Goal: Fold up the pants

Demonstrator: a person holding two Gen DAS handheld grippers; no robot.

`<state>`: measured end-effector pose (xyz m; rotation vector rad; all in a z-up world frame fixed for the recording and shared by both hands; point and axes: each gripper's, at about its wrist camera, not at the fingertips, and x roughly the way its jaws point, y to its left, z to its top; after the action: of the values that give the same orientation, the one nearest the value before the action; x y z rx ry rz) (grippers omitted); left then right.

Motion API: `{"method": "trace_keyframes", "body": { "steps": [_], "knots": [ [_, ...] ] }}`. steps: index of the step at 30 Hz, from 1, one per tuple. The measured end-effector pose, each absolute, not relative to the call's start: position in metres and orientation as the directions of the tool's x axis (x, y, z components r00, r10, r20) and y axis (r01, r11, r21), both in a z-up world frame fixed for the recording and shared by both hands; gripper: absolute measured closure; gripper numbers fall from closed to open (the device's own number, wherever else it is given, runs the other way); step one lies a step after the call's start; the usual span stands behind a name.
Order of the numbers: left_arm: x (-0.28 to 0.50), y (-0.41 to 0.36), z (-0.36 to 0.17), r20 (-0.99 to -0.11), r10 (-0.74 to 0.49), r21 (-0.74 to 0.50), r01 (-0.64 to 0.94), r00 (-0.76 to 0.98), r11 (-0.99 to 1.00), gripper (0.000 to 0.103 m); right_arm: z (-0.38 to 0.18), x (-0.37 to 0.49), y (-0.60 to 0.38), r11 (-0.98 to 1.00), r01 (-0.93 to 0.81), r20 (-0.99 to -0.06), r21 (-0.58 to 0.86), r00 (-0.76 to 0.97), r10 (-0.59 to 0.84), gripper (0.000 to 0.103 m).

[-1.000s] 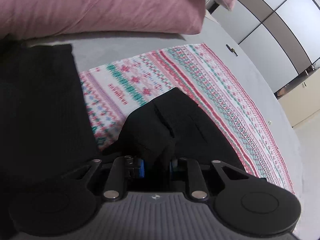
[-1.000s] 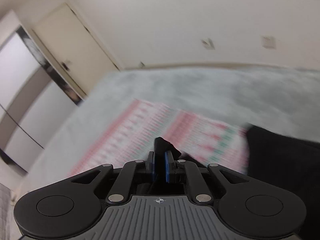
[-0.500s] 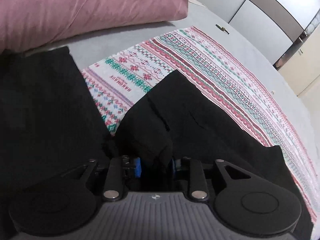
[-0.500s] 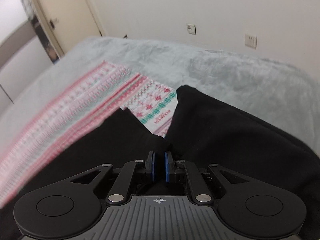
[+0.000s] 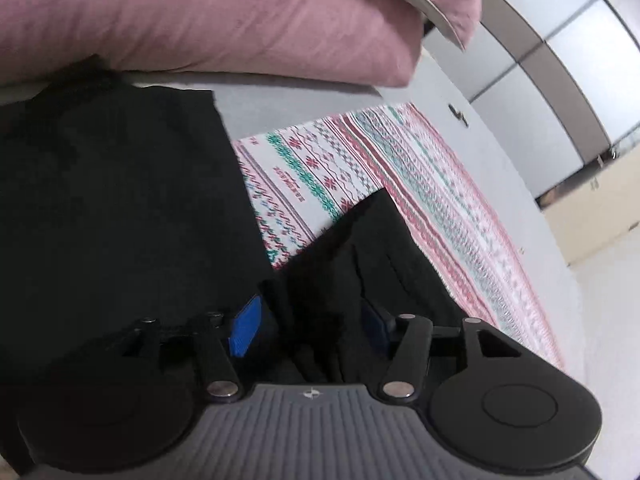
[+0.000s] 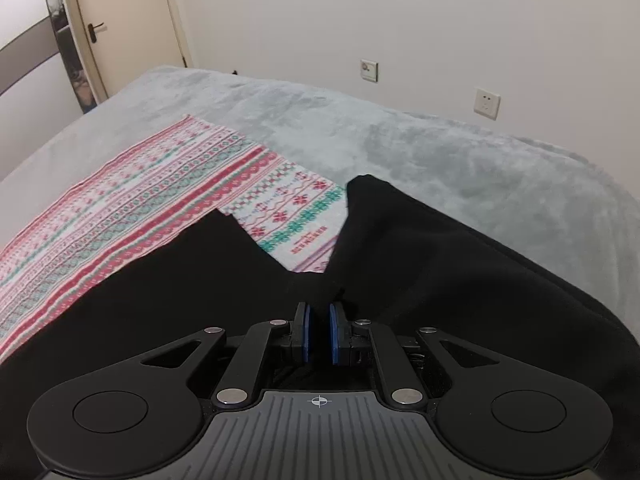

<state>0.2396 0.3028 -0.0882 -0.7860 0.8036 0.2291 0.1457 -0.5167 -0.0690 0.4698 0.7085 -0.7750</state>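
Looking down both claws, I see the black pants (image 6: pixel 460 280) spread on the grey bed (image 6: pixel 440 148), partly over a patterned blanket (image 6: pixel 132 216), legs splayed in a V, with a pink pillow (image 5: pixel 224 16) beyond. My left claw (image 5: pixel 310 328) stands spread, its blue pads well apart with bunched cloth lying loose between them, so nothing is pinched there. My right claw (image 6: pixel 319 332) is nearly closed, a narrow gap showing between the pads; whether cloth is caught I cannot tell. The fabric looks soft, limp and fairly thick, likely to sag and drag. I judge the best holds are the waistband corners or a leg hem, gripping both layers together.
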Motion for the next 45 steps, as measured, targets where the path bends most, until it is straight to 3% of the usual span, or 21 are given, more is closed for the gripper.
{"method": "trace_keyframes", "body": {
  "steps": [4, 9, 10, 11, 12, 13, 14, 16, 19, 21, 23, 26, 36, 39, 41, 43, 45],
  "knots": [
    [0.241, 0.301, -0.092, -0.721, -0.126, -0.551, -0.453, 0.681, 0.701, 0.004, -0.068, 0.153, -0.506, 0.66, 0.745, -0.727, 0.096, 0.506, -0.465, 0.088],
    [0.26, 0.283, -0.101, -0.748, -0.115, -0.51, -0.456, 0.654, 0.729, 0.0, -0.067, 0.152, -0.51, 0.631, 0.761, -0.741, 0.155, 0.511, -0.435, 0.088],
    [0.264, 0.279, -0.105, -0.763, -0.089, -0.484, -0.475, 0.64, 0.735, 0.0, -0.066, 0.15, -0.511, 0.624, 0.761, -0.74, 0.177, 0.521, -0.425, 0.084],
    [0.267, 0.275, -0.107, -0.773, -0.053, -0.455, -0.495, 0.632, 0.741, 0.001, -0.065, 0.148, -0.511, 0.618, 0.761, -0.74, 0.198, 0.529, -0.415, 0.074],
    [0.269, 0.269, -0.108, -0.778, -0.001, -0.412, -0.509, 0.628, 0.755, 0.017, -0.063, 0.146, -0.51, 0.611, 0.759, -0.739, 0.224, 0.541, -0.401, 0.067],
    [0.271, 0.264, -0.107, -0.782, 0.043, -0.366, -0.516, 0.621, 0.775, 0.029, -0.061, 0.144, -0.508, 0.61, 0.752, -0.739, 0.25, 0.555, -0.382, 0.053],
    [0.272, 0.26, -0.106, -0.783, 0.068, -0.336, -0.511, 0.619, 0.791, 0.031, -0.058, 0.142, -0.505, 0.614, 0.742, -0.739, 0.269, 0.568, -0.362, 0.045],
    [0.271, 0.26, -0.105, -0.773, 0.07, -0.351, -0.517, 0.63, 0.781, 0.042, -0.051, 0.136, -0.492, 0.644, 0.698, -0.732, 0.313, 0.609, -0.305, 0.044],
    [0.268, 0.265, -0.102, -0.761, 0.06, -0.389, -0.527, 0.647, 0.756, 0.046, -0.056, 0.13, -0.467, 0.692, 0.569, -0.725, 0.444, 0.682, -0.097, 0.029],
    [0.269, 0.264, -0.101, -0.761, 0.065, -0.389, -0.535, 0.645, 0.75, 0.046, -0.074, 0.133, -0.453, 0.683, 0.514, -0.737, 0.519, 0.674, 0.052, 0.029],
    [0.269, 0.261, -0.1, -0.762, 0.077, -0.377, -0.536, 0.643, 0.755, 0.047, -0.091, 0.143, -0.439, 0.698, 0.523, -0.781, 0.489, 0.619, 0.083, 0.03],
    [0.273, 0.261, -0.1, -0.761, 0.079, -0.379, -0.539, 0.644, 0.752, 0.048, -0.111, 0.152, -0.435, 0.665, 0.619, -0.829, 0.417, 0.56, -0.002, 0.031],
    [0.278, 0.267, -0.1, -0.74, 0.074, -0.404, -0.529, 0.669, 0.746, 0.052, -0.124, 0.15, -0.43, 0.436, 0.742, -0.75, 0.509, 0.631, -0.198, 0.031],
    [0.28, 0.269, -0.099, -0.737, 0.073, -0.416, -0.535, 0.672, 0.735, 0.053, -0.128, 0.145, -0.427, 0.41, 0.748, -0.72, 0.522, 0.644, -0.258, 0.045],
    [0.281, 0.27, -0.097, -0.732, 0.066, -0.427, -0.532, 0.678, 0.732, 0.053, -0.132, 0.138, -0.44, 0.33, 0.758, -0.704, 0.563, 0.649, -0.289, 0.076],
    [0.282, 0.27, -0.095, -0.727, 0.065, -0.427, -0.525, 0.683, 0.736, 0.053, -0.139, 0.13, -0.455, 0.228, 0.745, -0.694, 0.626, 0.667, -0.272, 0.086],
    [0.282, 0.272, -0.093, -0.722, 0.059, -0.443, -0.525, 0.69, 0.727, 0.053, -0.139, 0.124, -0.459, 0.208, 0.731, -0.683, 0.65, 0.682, -0.261, 0.089]
  ]
}}
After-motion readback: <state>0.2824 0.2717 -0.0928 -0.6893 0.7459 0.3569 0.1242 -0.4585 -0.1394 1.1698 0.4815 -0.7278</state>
